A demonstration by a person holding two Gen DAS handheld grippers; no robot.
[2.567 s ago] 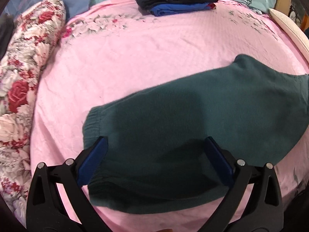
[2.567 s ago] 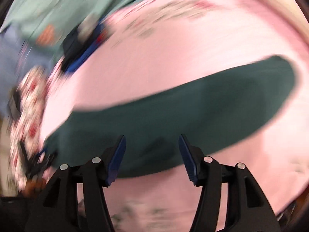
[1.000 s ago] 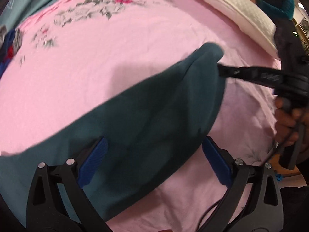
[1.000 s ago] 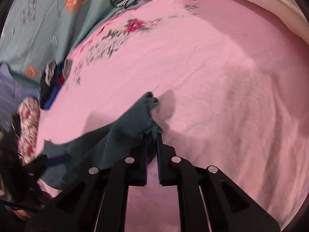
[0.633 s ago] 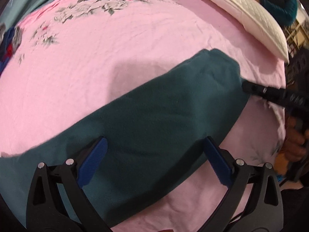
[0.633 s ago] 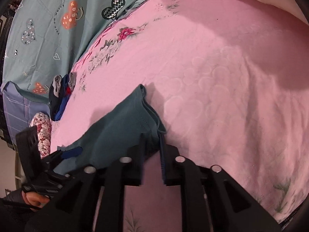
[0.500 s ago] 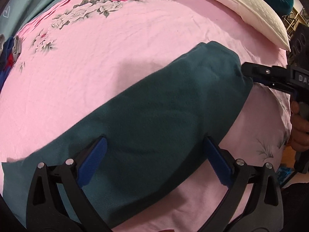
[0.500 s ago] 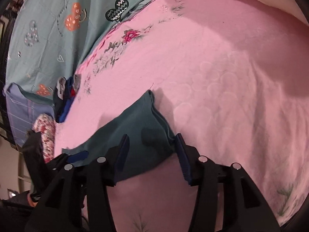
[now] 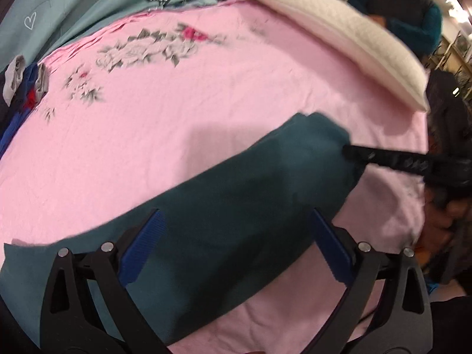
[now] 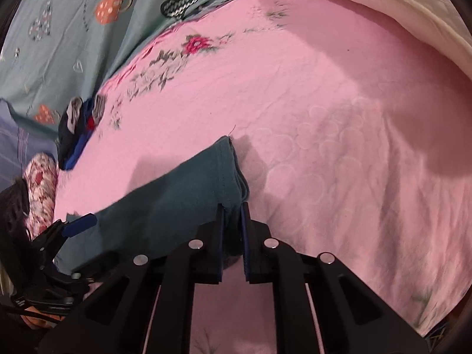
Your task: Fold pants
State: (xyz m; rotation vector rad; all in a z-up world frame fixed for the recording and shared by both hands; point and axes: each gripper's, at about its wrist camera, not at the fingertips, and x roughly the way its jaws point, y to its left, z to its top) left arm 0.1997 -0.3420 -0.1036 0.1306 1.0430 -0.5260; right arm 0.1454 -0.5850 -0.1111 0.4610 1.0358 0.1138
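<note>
Dark teal pants (image 9: 236, 206) lie stretched across the pink bedspread (image 9: 177, 103). My left gripper (image 9: 236, 244) is open and hovers over the middle of the pants, its blue pads on either side of the cloth. My right gripper (image 10: 233, 215) is shut on the hem end of the pants (image 10: 224, 177), which folds up between its fingers. In the left wrist view the right gripper (image 9: 348, 150) reaches in from the right and grips that same end. In the right wrist view the left gripper (image 10: 79, 224) shows at the far left over the pants' other end.
A white quilted pillow (image 9: 339, 38) lies along the far right edge of the bed. A stack of folded dark and blue clothes (image 10: 76, 129) sits at the far left. A floral bolster (image 10: 41, 188) lies beside it. A person in dark clothes (image 9: 398, 8) stands behind the pillow.
My right gripper opened briefly half a second ago and has shut again on the pants' hem end. My left gripper stays open and has drifted slightly over the pants.
</note>
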